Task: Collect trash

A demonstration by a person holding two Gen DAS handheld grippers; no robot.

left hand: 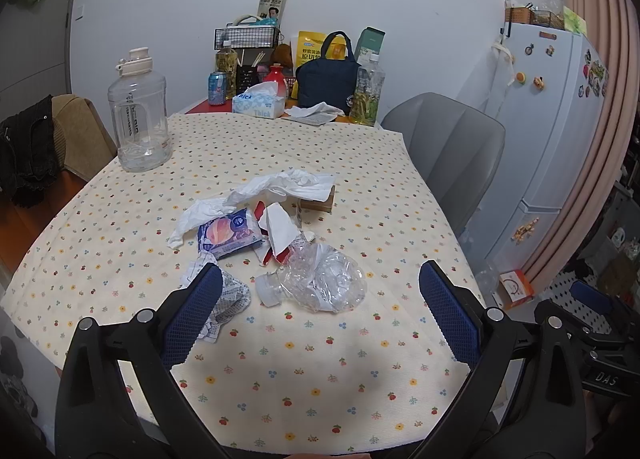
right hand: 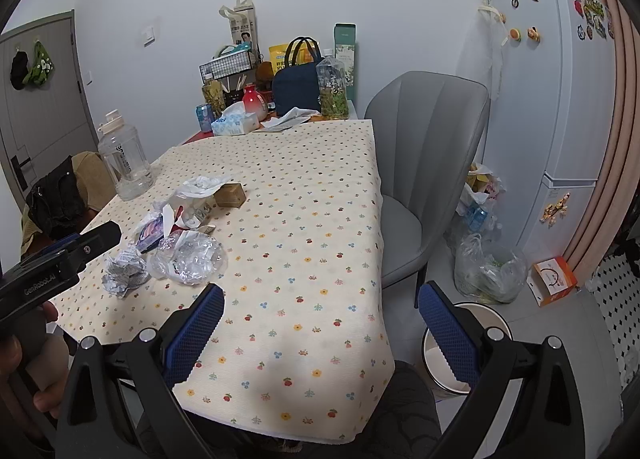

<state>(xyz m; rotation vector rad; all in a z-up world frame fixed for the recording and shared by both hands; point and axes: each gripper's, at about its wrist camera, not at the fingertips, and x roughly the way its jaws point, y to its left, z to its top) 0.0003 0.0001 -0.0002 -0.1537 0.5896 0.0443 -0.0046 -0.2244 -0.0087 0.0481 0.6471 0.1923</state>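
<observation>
A heap of trash lies on the flowered tablecloth [left hand: 320, 379]: a crushed clear plastic bottle [left hand: 320, 283], a crumpled printed paper [left hand: 230, 295], a blue snack wrapper [left hand: 230, 235], white tissues [left hand: 280, 187], a red-and-white carton scrap [left hand: 276, 235] and a small brown box [left hand: 318, 201]. My left gripper [left hand: 320, 311] hovers open just short of the bottle, nothing between its fingers. My right gripper [right hand: 320, 323] is open over the table's near right corner, well right of the crushed bottle [right hand: 188, 257] and the crumpled paper [right hand: 124, 271]. A white waste bin [right hand: 464, 339] stands on the floor below it.
A big clear water jug [left hand: 138, 119] stands at the table's left. The far end holds a tissue box [left hand: 260, 101], bottles, a can and a dark lunch bag [left hand: 326, 75]. A grey chair [right hand: 424, 163] sits at the right side, filled plastic bags [right hand: 488, 267] and a fridge [right hand: 560, 99] beyond.
</observation>
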